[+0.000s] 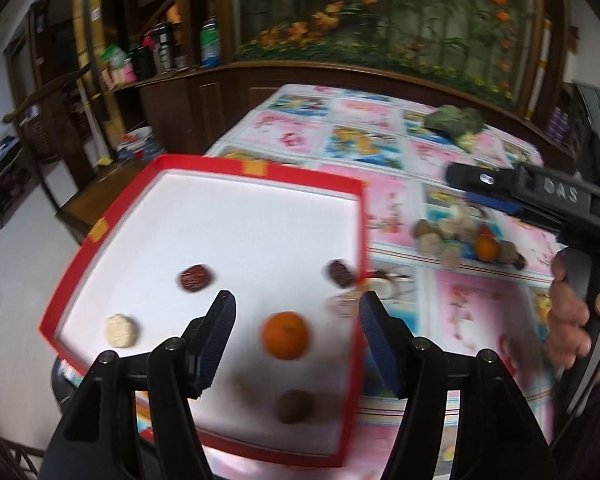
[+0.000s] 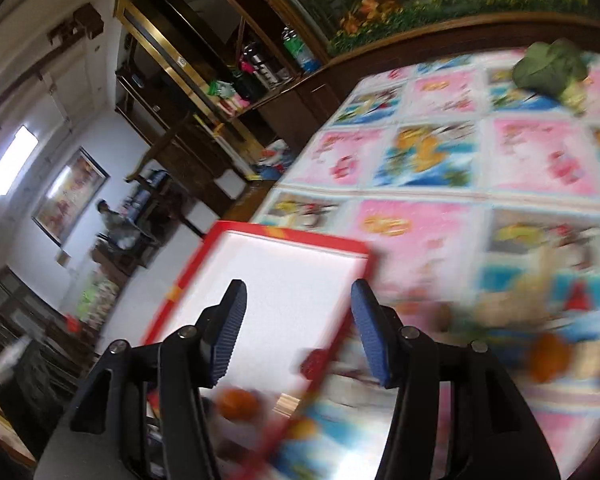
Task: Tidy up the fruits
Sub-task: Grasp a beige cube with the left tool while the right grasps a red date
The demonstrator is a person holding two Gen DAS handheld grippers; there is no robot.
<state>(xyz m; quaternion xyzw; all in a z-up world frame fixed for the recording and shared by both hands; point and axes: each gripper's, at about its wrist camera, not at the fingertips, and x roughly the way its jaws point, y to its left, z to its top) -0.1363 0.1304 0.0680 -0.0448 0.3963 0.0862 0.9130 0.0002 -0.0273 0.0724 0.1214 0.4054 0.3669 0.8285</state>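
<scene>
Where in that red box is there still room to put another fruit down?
The far half of the red box is bare white, from the two dark red fruits back to the far rim. The near half is busier: an orange, a brown fruit and a pale one. On the cloth, the pile right of the box is crowded.

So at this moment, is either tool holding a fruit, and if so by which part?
Neither. The left tool is open above the orange in the red tray, not touching it. The right tool is open too, with nothing between its fingers.
</scene>
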